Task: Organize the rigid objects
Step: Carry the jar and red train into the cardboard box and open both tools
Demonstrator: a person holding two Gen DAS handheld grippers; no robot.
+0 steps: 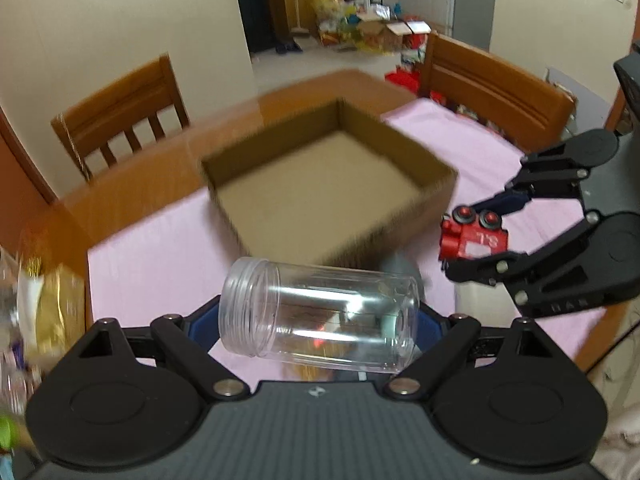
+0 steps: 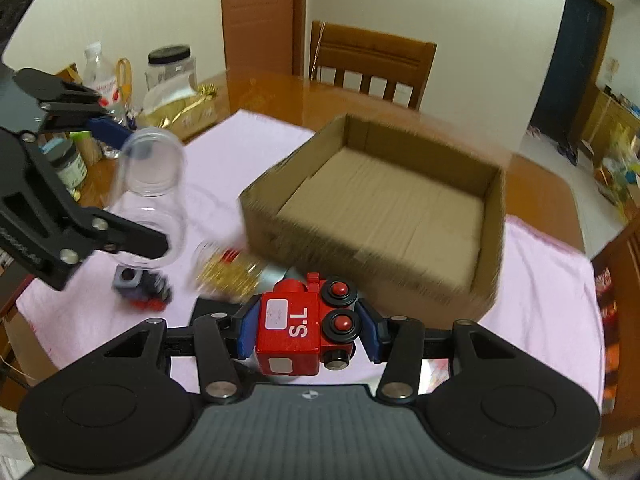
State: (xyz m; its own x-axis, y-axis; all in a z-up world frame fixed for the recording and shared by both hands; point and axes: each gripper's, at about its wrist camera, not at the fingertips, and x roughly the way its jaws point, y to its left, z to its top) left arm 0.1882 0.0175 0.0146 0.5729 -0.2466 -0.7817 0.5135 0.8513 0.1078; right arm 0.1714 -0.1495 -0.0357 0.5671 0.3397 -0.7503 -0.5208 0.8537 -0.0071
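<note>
My left gripper [image 1: 320,322] is shut on a clear plastic jar [image 1: 320,314], held sideways above the pink cloth; it also shows in the right wrist view [image 2: 150,196] at the left. My right gripper [image 2: 306,330] is shut on a red toy train [image 2: 306,324] marked "S.L", lifted off the cloth; it appears at the right of the left wrist view [image 1: 474,238]. An open, empty cardboard box [image 1: 332,184] sits on the cloth ahead of both grippers [image 2: 384,204].
A dark toy block [image 2: 142,286] and a gold-wrapped item [image 2: 226,274] lie on the pink cloth [image 2: 224,152]. Jars, bottles and gold packaging [image 2: 176,108] crowd the table's left. Wooden chairs [image 1: 120,112] stand around the table.
</note>
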